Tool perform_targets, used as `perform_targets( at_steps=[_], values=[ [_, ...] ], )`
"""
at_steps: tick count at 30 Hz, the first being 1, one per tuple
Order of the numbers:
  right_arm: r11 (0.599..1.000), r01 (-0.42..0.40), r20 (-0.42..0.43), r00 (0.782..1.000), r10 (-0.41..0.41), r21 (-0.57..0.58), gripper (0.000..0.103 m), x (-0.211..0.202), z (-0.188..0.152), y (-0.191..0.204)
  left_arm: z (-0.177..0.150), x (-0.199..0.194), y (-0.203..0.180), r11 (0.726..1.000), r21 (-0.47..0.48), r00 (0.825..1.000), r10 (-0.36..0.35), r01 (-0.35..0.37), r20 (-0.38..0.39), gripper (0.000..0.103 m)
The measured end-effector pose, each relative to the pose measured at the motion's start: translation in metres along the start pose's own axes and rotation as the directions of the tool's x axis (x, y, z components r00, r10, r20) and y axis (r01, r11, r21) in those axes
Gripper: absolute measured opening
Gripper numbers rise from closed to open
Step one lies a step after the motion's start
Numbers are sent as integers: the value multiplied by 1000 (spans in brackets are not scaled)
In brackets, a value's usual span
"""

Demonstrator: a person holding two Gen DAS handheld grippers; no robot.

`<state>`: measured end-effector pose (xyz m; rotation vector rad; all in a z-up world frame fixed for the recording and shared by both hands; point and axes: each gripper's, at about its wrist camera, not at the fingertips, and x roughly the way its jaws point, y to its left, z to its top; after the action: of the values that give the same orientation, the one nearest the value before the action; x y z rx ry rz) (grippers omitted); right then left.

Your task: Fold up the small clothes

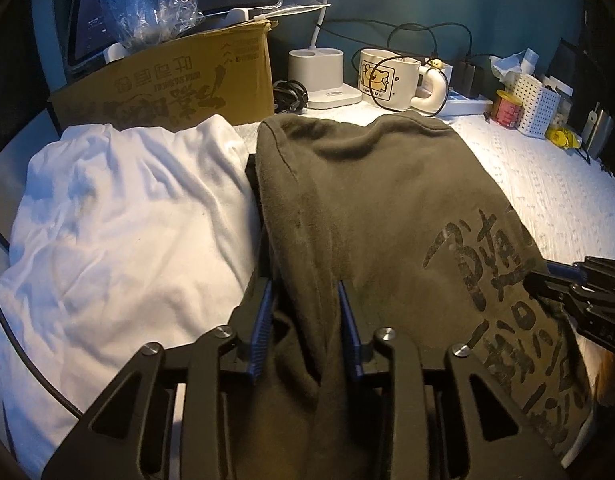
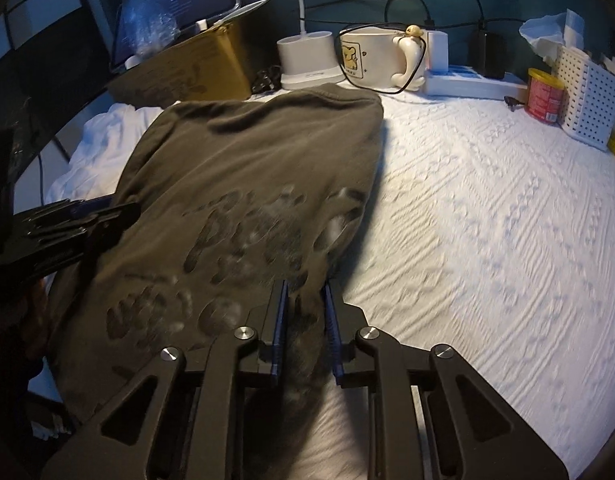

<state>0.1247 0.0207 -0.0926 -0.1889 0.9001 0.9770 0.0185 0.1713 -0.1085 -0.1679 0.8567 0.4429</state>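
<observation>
A dark olive T-shirt [image 1: 367, 200] with black printed characters lies stretched over the white textured cloth, its far edge near the mug. My left gripper [image 1: 305, 292] is shut on the shirt's near left edge, fabric bunched between its blue pads. My right gripper [image 2: 305, 286] is shut on the shirt's [image 2: 247, 168] near right edge. Each gripper shows in the other's view: the right one [image 1: 547, 280] at the right, the left one [image 2: 119, 212] at the left. A white garment [image 1: 119, 216] lies crumpled to the left of the olive shirt.
At the back stand a cardboard box [image 1: 175, 84], a white lamp base [image 1: 319, 72], a cream mug [image 1: 391, 78], a power strip [image 2: 467, 80], a red can [image 2: 545, 96] and a white perforated basket [image 2: 587, 100]. White textured tablecloth [image 2: 487, 220] spreads to the right.
</observation>
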Motion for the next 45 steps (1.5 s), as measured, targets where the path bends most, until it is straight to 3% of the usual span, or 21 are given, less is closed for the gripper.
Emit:
perform_targets(
  at_steps=[4, 8, 15, 17, 19, 20, 21, 24, 27, 31, 35, 39, 45],
  values=[
    [1000, -4, 0, 1000, 4, 7, 20, -6, -8, 8, -3, -4, 2, 1000, -6, 1000, 11, -11, -5, 30],
    [999, -7, -2, 1000, 7, 32, 20, -14, -16, 9, -6, -18, 6, 998, -52, 1000, -24, 24, 7, 30],
    [998, -4, -17, 1000, 5, 62, 21, -28, -28, 2, -13, -45, -10, 999, -34, 999, -37, 38, 39, 31],
    [998, -9, -21, 1000, 10, 64, 21, -33, -29, -1, -15, -50, -16, 998, -37, 998, -44, 45, 45, 39],
    [998, -15, -19, 1000, 16, 64, 21, -41, -32, -5, -16, -55, -23, 998, -40, 997, -46, 49, 54, 53],
    [998, -16, -18, 1000, 18, 65, 21, -43, -32, -6, -17, -58, -27, 998, -41, 997, -48, 50, 59, 54],
    [998, -17, -14, 1000, 18, 68, 23, -47, -34, -9, -16, -59, -31, 998, -41, 997, -49, 52, 60, 55],
    [997, -17, 7, 1000, 16, 76, 49, -60, -38, -20, -17, -65, -46, 997, -36, 996, -64, 66, 63, 55],
    [996, -9, 27, 1000, 7, 91, 51, -74, -41, -34, -17, -71, -64, 996, -24, 994, -80, 82, 71, 57],
    [995, 15, 58, 998, -21, 99, 51, -95, -48, -53, -15, -81, -92, 994, -4, 990, -107, 107, 92, 71],
    [993, 39, 88, 995, -49, 113, 51, -116, -55, -74, -9, -96, -123, 991, 37, 982, -135, 131, 132, 72],
    [989, 62, 122, 989, -79, 131, 64, -139, -62, -95, -3, -107, -147, 987, 55, 976, -160, 153, 150, 84],
    [982, 112, 162, 977, -136, 150, 64, -172, -65, -121, 8, -121, -177, 984, 77, 969, -174, 163, 176, 86]
  ],
)
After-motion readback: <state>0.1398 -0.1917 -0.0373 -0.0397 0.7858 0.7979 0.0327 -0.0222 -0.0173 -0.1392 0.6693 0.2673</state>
